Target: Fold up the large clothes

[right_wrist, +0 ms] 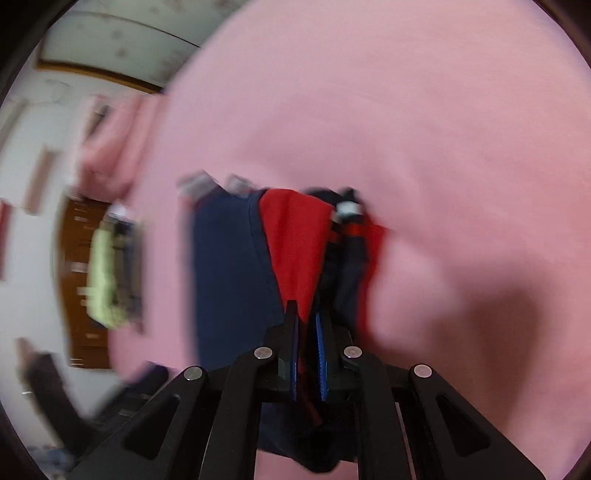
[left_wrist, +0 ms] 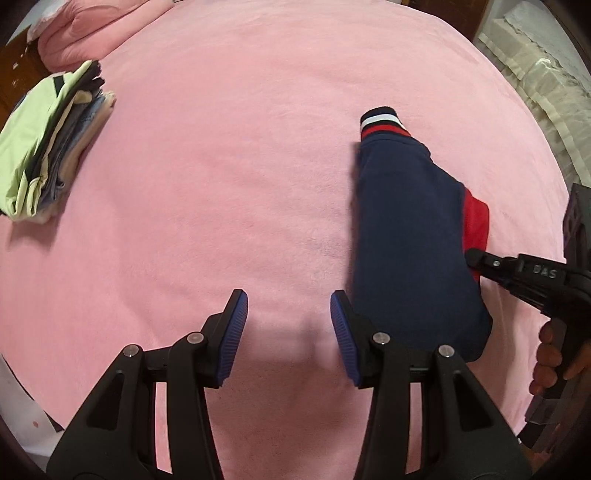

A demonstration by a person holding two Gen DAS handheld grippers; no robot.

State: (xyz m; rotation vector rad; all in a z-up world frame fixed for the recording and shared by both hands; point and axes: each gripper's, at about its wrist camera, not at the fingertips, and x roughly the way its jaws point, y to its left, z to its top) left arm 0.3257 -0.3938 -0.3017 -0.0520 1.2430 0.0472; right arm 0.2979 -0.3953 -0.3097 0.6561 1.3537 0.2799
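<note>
A navy and red garment (left_wrist: 410,236) with a striped cuff (left_wrist: 380,122) lies folded narrow on the pink bed (left_wrist: 229,155), right of centre. My left gripper (left_wrist: 288,314) is open and empty, just left of the garment's near end. My right gripper (left_wrist: 474,258) comes in from the right and grips the garment's red edge. In the blurred right wrist view my right gripper (right_wrist: 306,314) is shut on the red and navy cloth (right_wrist: 291,240), which hangs ahead of the fingers.
A stack of folded clothes (left_wrist: 48,147) with a light green piece on top sits at the bed's left edge. A pink quilt (left_wrist: 99,29) lies at the far left corner. A lace-covered surface (left_wrist: 535,70) stands beyond the bed's right side.
</note>
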